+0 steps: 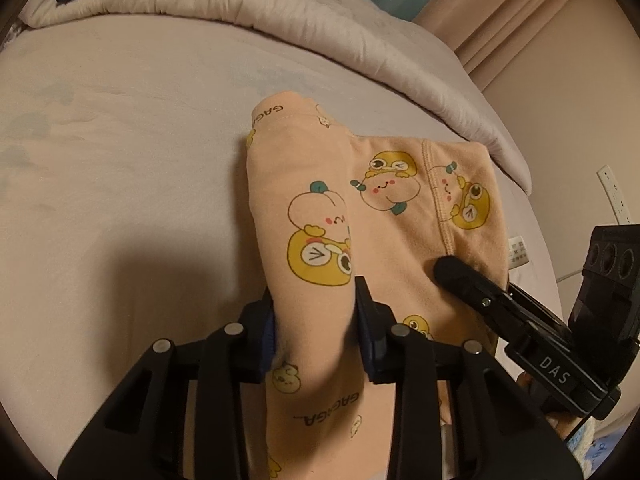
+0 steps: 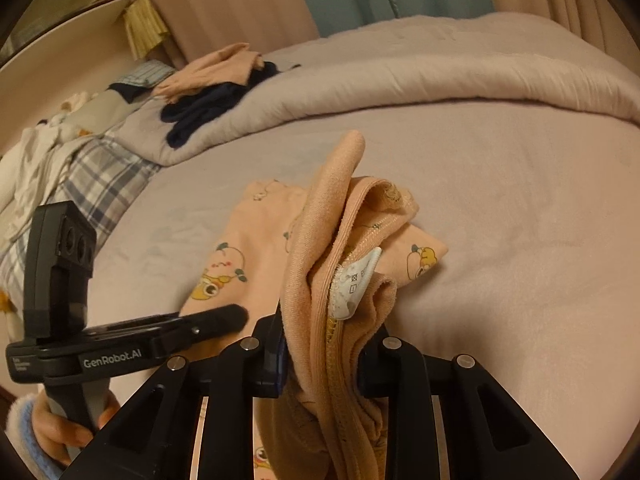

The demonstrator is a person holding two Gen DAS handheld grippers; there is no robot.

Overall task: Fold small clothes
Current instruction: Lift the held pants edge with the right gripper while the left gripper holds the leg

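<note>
**Two tools pinch one printed garment on the bed**

There is one peach garment (image 1: 384, 220) made of soft knit cotton. It has yellow frog cartoons, round peach faces and stitched seams, and it lies on the smooth pale bed sheet (image 1: 120, 140). One white care label (image 2: 360, 280) sticks out from its bunched edge. A thick, puffy duvet (image 1: 280, 20) is rolled along the far side of the bed, with a small pile of dark and peach clothes (image 2: 208, 88) on top of it.

The left tool (image 1: 314, 320) is closed to a narrow gap and pinches a raised fold of the garment between its black fingers. The right tool (image 2: 320, 344) is closed in the same way, on the gathered edge near the label, and holds it up from the sheet.
</note>
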